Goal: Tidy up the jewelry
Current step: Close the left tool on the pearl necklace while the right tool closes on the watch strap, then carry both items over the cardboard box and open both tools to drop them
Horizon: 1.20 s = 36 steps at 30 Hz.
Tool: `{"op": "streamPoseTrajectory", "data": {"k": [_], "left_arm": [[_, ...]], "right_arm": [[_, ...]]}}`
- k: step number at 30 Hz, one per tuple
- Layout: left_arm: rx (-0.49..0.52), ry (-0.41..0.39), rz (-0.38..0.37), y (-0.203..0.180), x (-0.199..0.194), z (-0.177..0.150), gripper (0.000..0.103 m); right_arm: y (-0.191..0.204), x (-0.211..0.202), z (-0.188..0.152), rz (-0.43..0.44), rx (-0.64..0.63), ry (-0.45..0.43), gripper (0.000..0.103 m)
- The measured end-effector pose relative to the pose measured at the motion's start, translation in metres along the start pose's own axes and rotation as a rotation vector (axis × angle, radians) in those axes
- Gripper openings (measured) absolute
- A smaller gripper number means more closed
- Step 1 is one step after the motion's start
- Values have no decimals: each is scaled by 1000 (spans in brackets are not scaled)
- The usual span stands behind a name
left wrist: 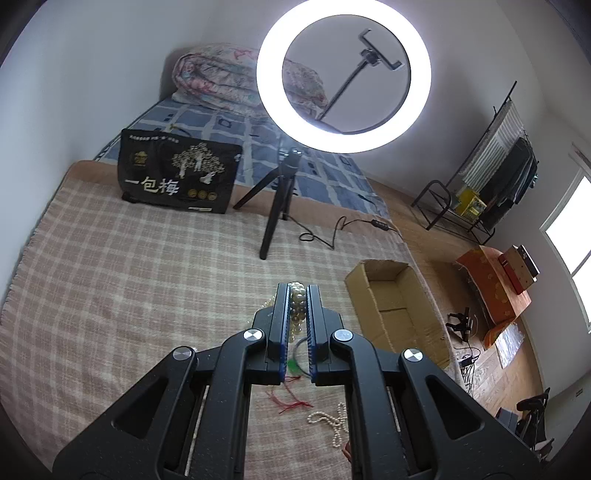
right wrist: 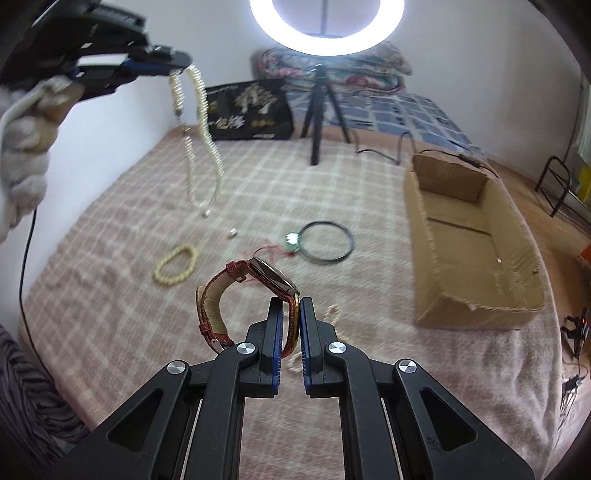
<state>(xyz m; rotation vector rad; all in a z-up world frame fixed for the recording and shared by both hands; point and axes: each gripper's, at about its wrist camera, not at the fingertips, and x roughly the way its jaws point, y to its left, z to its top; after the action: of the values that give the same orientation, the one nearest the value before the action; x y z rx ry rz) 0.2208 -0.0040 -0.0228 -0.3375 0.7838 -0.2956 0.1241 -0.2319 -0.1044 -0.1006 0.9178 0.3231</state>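
While both claws were lifted above the plaid blanket (right wrist: pixel 258 177) on the bed, the left claw (left wrist: pixel 298 291) was clamped on a pearl necklace (right wrist: pixel 195 140), whose long loop hung free from its tips, up and to the left of the cardboard box (right wrist: pixel 469 240). The right claw (right wrist: pixel 291 306) was clamped on the gold case of a wristwatch (right wrist: pixel 258 280), its red strap curling away to the left. The open box lay on the blanket to the right of the watch. Left of the box lay a black ring bangle (right wrist: pixel 325 242) with a small green charm (right wrist: pixel 291 239) just beside it, and farther left a yellow bead bracelet (right wrist: pixel 175 265). Beyond the box stood a ring light (right wrist: pixel 325 33) on its black tripod (right wrist: pixel 319 110).
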Motion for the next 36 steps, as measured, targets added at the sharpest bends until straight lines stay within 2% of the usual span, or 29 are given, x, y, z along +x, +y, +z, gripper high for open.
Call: {"op": "streamPoseTrajectory", "data": {"k": [8, 21, 29, 36], "left_arm": [[64, -1, -60, -47, 9, 4, 6], [152, -18, -132, -129, 24, 31, 6], [167, 3, -173, -166, 53, 45, 6], [164, 52, -170, -193, 98, 47, 6]], "right_arm": [[-41, -10, 12, -72, 61, -39, 7], [-93, -15, 35, -148, 147, -76, 7], [-133, -12, 39, -209, 222, -65, 7], [-156, -11, 37, -227, 281, -45, 7]]}}
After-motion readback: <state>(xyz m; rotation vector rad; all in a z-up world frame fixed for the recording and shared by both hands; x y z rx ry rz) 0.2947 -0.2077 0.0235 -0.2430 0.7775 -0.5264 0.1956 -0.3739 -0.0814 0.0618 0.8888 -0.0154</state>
